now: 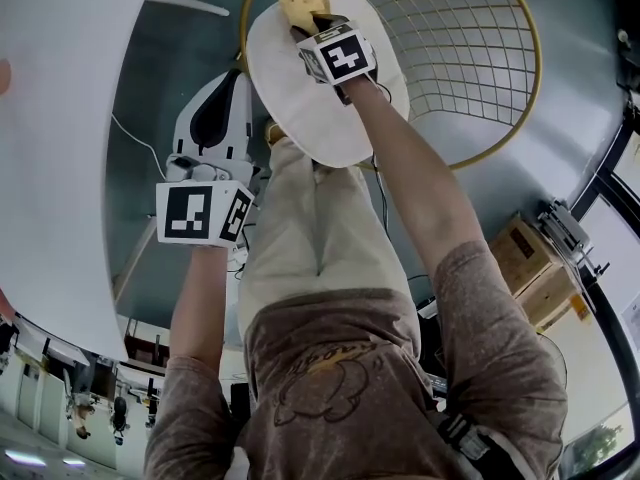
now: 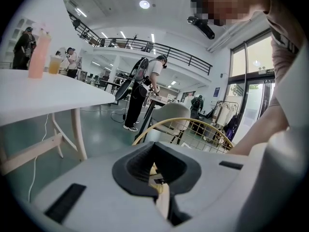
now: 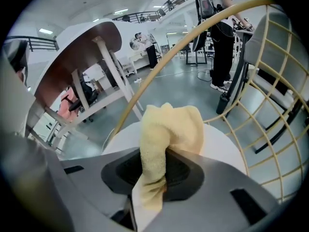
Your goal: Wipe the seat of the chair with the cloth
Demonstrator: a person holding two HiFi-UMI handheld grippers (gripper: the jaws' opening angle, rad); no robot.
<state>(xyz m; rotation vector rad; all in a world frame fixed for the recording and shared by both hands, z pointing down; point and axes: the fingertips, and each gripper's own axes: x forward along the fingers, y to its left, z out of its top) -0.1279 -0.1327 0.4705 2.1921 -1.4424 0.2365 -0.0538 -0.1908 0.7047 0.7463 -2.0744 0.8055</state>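
The chair has a round white seat [image 1: 320, 118] and a gold wire back [image 1: 470, 58]. My right gripper [image 1: 303, 30] is over the far part of the seat, shut on a yellow cloth [image 1: 303, 0]. In the right gripper view the cloth [image 3: 169, 129] bunches out past the right gripper [image 3: 157, 175] and rests on the seat [image 3: 222, 151], with the wire back [image 3: 270, 105] at the right. My left gripper [image 1: 238, 73] hangs left of the seat, off the chair. The left gripper [image 2: 155, 170] shows its jaws together with nothing between them; the chair's gold rim [image 2: 193, 127] lies beyond.
A white table [image 1: 60, 118] stands close on the left, with a pink bottle [image 2: 38, 54] on it. My own legs in beige trousers [image 1: 310, 228] are against the seat's near edge. Cardboard boxes [image 1: 525, 263] sit at the right. People [image 2: 145, 91] stand farther off.
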